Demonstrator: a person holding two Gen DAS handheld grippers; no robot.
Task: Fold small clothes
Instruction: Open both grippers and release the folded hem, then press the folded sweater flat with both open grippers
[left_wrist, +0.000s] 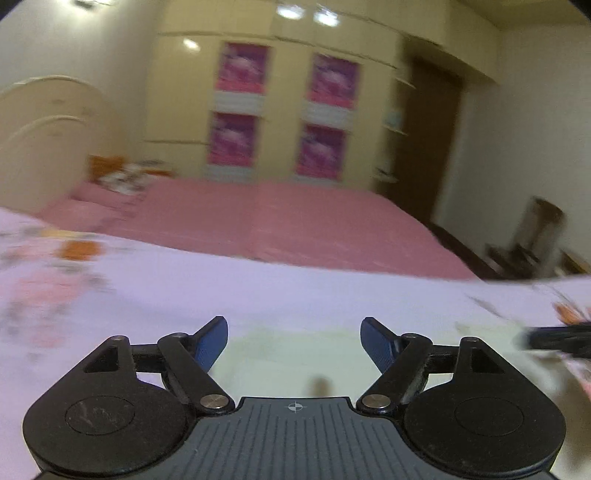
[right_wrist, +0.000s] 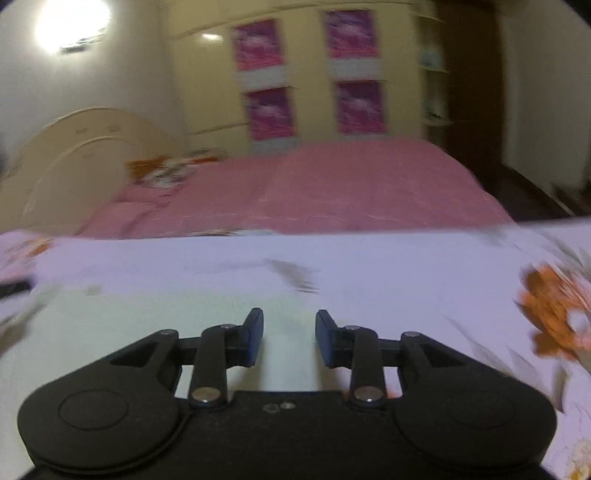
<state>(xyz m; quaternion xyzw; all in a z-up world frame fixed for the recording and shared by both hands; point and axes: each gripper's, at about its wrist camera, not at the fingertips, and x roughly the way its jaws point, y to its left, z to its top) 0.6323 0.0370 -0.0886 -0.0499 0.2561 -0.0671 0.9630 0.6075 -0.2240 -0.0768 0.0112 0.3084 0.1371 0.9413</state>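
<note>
The left tool stands spread wide and the right tool partly spread, both empty, over a pale green smooth small garment lying flat on the white floral bedsheet, whose far edge meets a pink quilted bedspread.

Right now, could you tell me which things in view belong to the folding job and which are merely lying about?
Part of the job:
- pale green cloth, lying flat below both grippers
- left gripper, open, empty
- right gripper, open, empty
- floral sheet it lies on

Lying about:
- pink bedspread
- orange-patterned bundle by the headboard
- wardrobe
</note>
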